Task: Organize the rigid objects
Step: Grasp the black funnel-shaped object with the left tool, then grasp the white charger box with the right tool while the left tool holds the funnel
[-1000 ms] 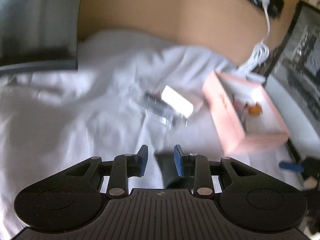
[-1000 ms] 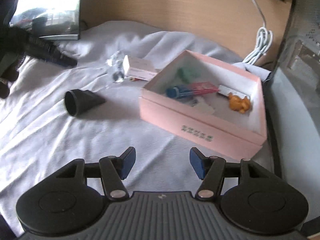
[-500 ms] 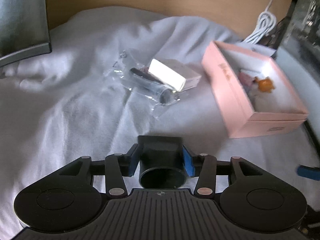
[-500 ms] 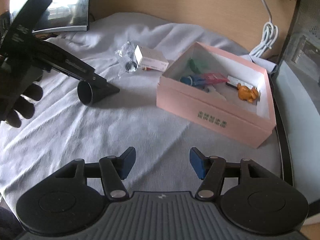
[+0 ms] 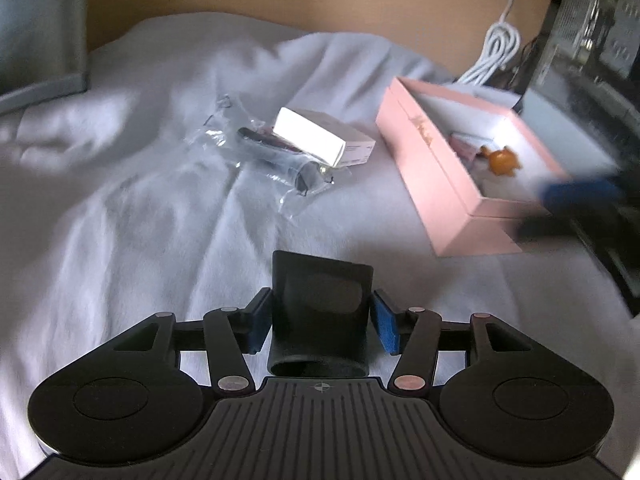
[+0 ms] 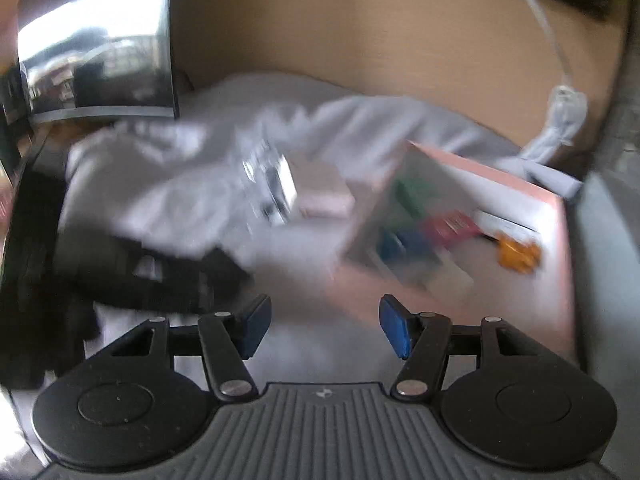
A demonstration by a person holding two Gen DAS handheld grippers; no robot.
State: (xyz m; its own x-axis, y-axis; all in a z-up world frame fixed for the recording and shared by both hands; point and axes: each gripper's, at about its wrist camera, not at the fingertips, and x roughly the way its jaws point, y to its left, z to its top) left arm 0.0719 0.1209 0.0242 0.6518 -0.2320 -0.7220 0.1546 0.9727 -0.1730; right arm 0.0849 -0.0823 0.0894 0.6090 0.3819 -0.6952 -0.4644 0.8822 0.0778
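Both jaws stood open: left gripper (image 5: 320,326) had just widened around the black nozzle (image 5: 320,312) on the sheet (image 5: 120,240), pads apparently clear; right gripper (image 6: 324,330) empty. Closing off-centre could roll it away.

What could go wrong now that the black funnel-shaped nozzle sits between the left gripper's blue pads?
1. The black funnel-shaped nozzle tapers, so the left gripper, whose jaws have just been opening around it, may let it squirt out on closing.
2. The wrinkled white cloth could get pinched.
3. The right gripper blurs near the pink cardboard box; it might bump it.
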